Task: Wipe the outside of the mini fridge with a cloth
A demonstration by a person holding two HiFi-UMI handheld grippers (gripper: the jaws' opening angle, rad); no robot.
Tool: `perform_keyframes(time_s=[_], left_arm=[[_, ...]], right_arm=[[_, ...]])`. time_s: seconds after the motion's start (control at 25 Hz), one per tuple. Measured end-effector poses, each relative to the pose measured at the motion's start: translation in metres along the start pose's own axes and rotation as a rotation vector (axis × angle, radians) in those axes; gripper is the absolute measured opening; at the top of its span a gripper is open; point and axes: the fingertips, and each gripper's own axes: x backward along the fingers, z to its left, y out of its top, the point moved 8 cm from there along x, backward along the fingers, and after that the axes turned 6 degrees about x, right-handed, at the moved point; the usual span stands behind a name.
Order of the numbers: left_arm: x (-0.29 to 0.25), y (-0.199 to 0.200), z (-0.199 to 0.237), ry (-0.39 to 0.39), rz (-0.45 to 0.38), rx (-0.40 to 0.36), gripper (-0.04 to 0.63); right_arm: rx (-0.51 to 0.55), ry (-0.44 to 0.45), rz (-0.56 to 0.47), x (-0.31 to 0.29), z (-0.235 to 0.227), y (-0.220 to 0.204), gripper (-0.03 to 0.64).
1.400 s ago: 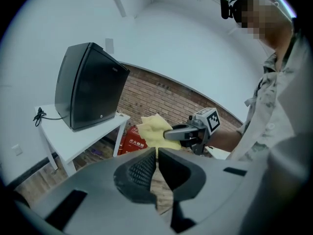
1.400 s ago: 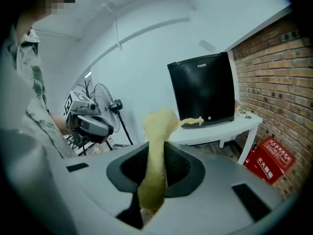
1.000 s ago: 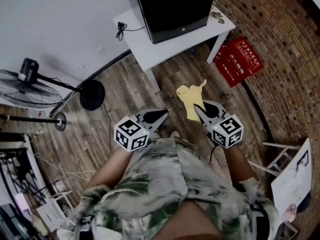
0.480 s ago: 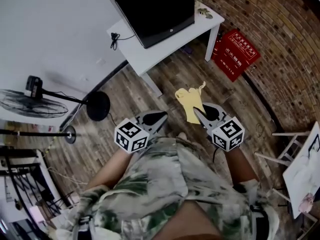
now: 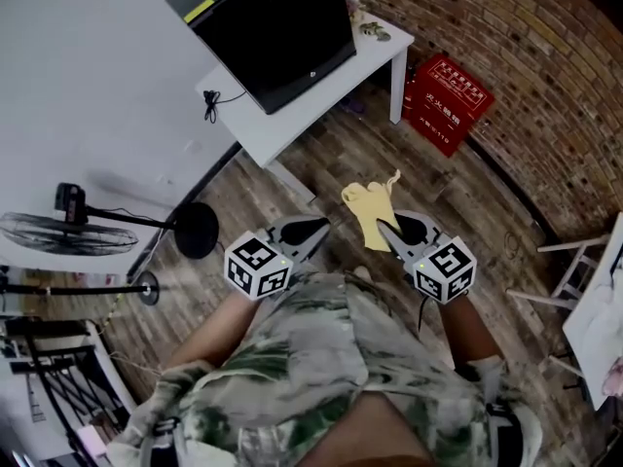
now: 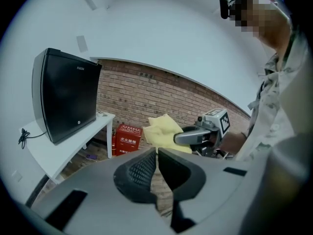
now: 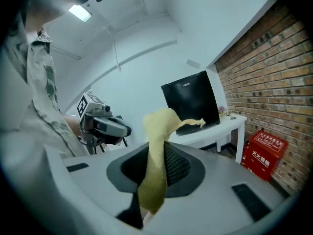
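The black mini fridge (image 5: 273,32) stands on a white table (image 5: 292,105) ahead of me; it also shows in the left gripper view (image 6: 63,99) and the right gripper view (image 7: 190,102). My right gripper (image 5: 386,230) is shut on a yellow cloth (image 5: 370,207), which sticks up out of its jaws (image 7: 156,146). The left gripper (image 5: 316,232) is shut with nothing in it, level with the right one and a short way to its left. Both are held in front of my body, well short of the fridge.
A red box (image 5: 446,102) leans on the brick wall (image 5: 526,86) right of the table. A standing fan (image 5: 68,232) with a round base (image 5: 195,230) is at the left. A white chair (image 5: 584,309) sits at the far right. Wooden floor (image 5: 458,212) lies between me and the table.
The view has shifted so the fridge and table sit further left and more tilted. Both grippers keep their pose, the cloth still in the right one.
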Motion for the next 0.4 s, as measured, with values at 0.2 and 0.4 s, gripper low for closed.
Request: perform_keyframes(time_s=[0.2, 0.4], left_arm=[[-0.006, 0.003, 0.003, -0.001, 0.007, -0.008, 0.029], [0.001, 0.001, 0.005, 0.015, 0.016, -0.025, 0.029]], right_arm=[[0.003, 0.003, -0.005, 0.001, -0.003, 0.000, 0.084], [-0.004, 0.027, -0.001, -0.012, 0.002, -0.003, 0.084]])
